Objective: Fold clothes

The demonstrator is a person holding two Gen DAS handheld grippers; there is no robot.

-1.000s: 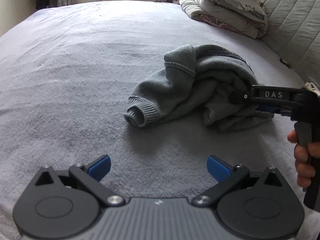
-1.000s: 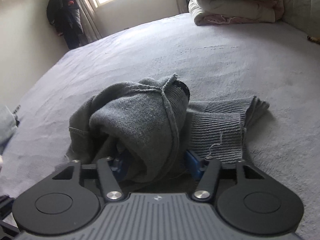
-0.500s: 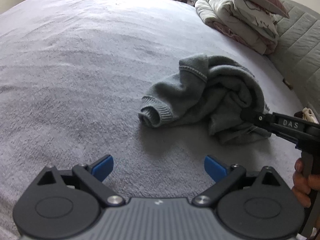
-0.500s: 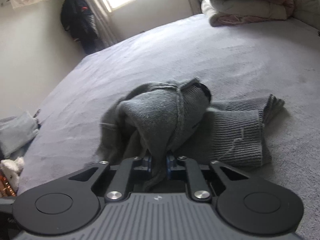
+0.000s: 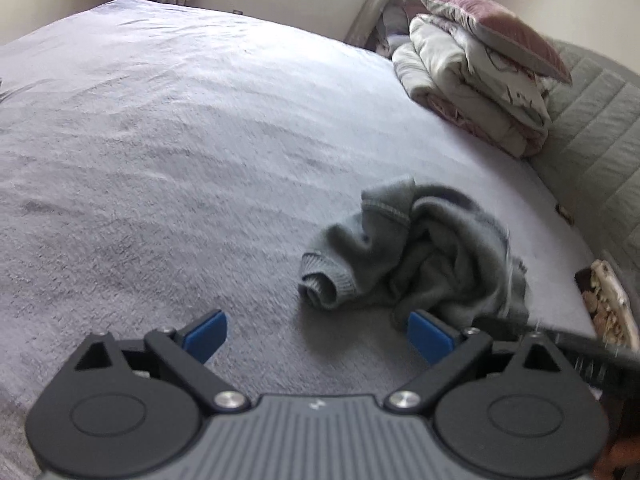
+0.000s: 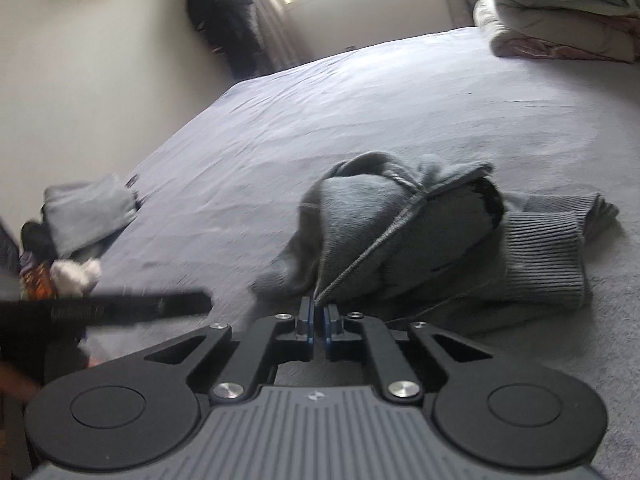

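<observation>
A crumpled grey sweater (image 5: 420, 256) lies on the pale grey bed (image 5: 160, 140). In the right wrist view the sweater (image 6: 400, 232) bunches up just ahead of my right gripper (image 6: 319, 320). Its jaws are closing, and the blue pads pinch a seamed edge of the knit between them. A ribbed cuff (image 6: 544, 260) rests to the right. My left gripper (image 5: 318, 336) hovers open in front of the sweater, its blue pads (image 5: 206, 336) wide apart with nothing between them. The right gripper's black body (image 5: 560, 344) reaches into the sweater from the right.
A folded duvet with a pillow on top (image 5: 472, 80) sits at the bed's far right, against a quilted headboard (image 5: 592, 140). A light folded garment (image 6: 88, 212) lies at the bed's left edge. A dark coat (image 6: 228, 12) hangs by the window.
The right gripper's jaws closed on a fold of the sweater and drew it up and back. The left gripper stayed open while it shifted and rolled.
</observation>
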